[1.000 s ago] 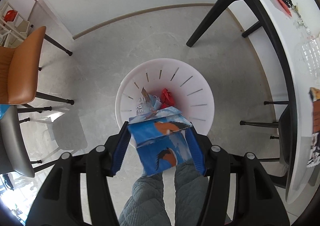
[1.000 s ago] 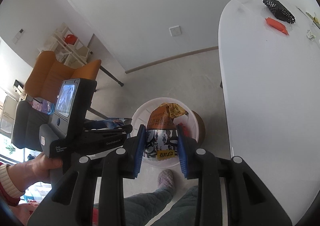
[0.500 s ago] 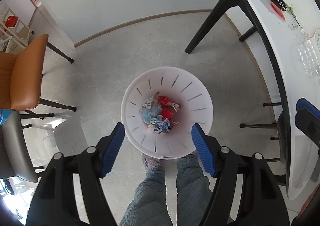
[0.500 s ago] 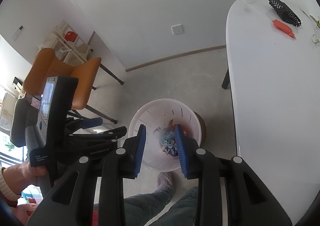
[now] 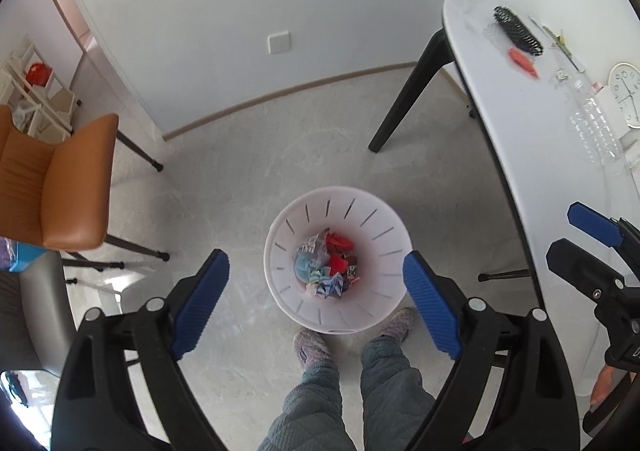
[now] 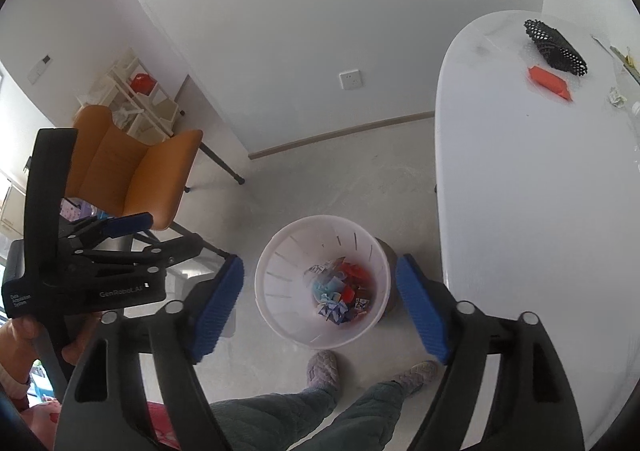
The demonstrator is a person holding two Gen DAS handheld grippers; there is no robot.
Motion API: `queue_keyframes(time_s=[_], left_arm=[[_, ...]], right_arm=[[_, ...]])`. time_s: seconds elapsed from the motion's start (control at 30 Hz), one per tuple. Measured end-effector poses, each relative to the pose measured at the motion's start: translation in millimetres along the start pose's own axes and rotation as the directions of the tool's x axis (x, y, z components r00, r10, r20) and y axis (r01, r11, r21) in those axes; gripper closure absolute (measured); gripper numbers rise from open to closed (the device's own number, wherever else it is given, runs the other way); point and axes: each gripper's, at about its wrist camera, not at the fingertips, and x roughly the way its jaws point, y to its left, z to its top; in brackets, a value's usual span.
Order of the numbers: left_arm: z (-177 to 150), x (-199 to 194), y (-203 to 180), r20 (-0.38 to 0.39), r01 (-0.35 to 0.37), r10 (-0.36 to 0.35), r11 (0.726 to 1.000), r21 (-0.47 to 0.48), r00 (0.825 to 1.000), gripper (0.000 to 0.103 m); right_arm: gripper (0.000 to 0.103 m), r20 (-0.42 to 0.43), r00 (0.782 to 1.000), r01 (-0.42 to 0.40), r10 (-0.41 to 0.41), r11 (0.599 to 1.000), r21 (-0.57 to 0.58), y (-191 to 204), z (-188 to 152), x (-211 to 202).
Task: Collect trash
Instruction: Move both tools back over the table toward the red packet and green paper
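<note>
Nearest are the person's grey quilted trouser legs (image 5: 352, 391) and slippers, planted just behind the white slotted plastic waste bin (image 5: 338, 207) on the pale floor. The left claw (image 5: 316, 291) hangs above the bin with its blue ribbed pads spread wide and opening, nothing between them; the right claw (image 6: 320, 309) is likewise opening, wide and empty, framing the same bin from its own view. Down in the bin lies the collected trash (image 5: 326, 265) — crumpled red, blue and printed wrappers.

Farther right, the white oval counter (image 6: 520, 191) carries more to clear: an orange-red packet (image 6: 550, 83), a black mesh basket (image 6: 556, 41), a crumpled paper scrap (image 6: 617, 96) and, in the left view, a clear plastic bottle (image 5: 594, 127).

The likely trouble is the reach — the two claws sit close, and swinging both to the counter could knock them together. The light packet may also skid on the smooth top if pinched from one side.
</note>
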Motion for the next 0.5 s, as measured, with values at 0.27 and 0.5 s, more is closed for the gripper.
queue_keyframes(time_s=[0.27, 0.5], left_arm=[[17, -47, -34, 0.123, 0.007, -0.021, 0.994, 0.110, 0.992, 0.008], [37, -62, -88, 0.153, 0.056, -0.088, 0.977, 0.205, 0.984, 0.008]], right_arm=[[0.002, 0.098, 0.989, 0.101, -0.113, 0.988, 0.119, -33, -3, -54], [0.002, 0.130, 0.966, 0.184, -0.223, 0.947, 0.262, -102, -26, -105]])
